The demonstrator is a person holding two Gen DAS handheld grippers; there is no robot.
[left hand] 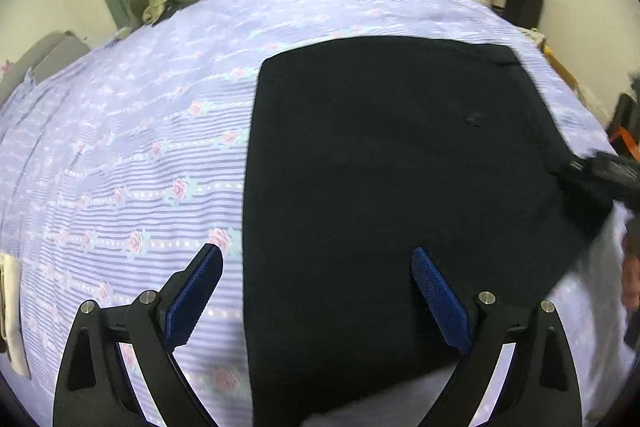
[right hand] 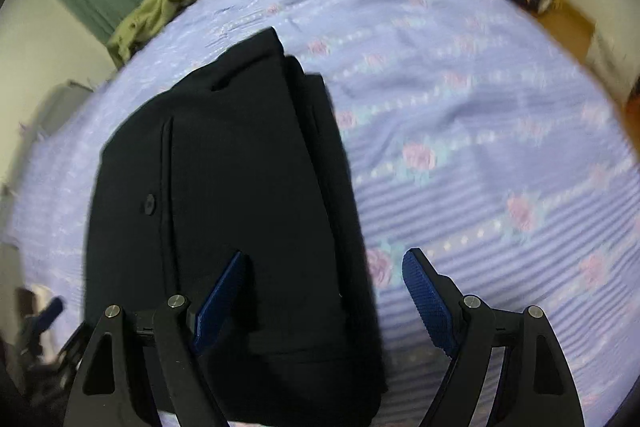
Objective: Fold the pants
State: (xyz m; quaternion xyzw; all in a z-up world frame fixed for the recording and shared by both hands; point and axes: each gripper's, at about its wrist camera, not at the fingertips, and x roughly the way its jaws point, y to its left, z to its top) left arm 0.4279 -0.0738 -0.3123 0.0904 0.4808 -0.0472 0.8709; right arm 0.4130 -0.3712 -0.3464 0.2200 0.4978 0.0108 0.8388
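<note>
L gripper (left hand: pixel 316 291): jaws wide, nothing held; straddles the near-left edge of the black pants (left hand: pixel 400 167), just above.
R gripper (right hand: pixel 324 291): jaws apart, released; near-right edge below, contact unclear (blur).
Pants: folded stack on floral lilac bedspread (left hand: pixel 140 167), long axis near-to-far, directly ahead of both grippers. Neither clearly nearer.

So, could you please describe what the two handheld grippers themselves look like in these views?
The left gripper and right gripper look alike: matte black, curved arms with triangular cut-outs and round silver pins at the pivots. Each finger carries a flat, textured blue pad on its inner face. No cables, markings or sleeves are visible on either one.
</note>
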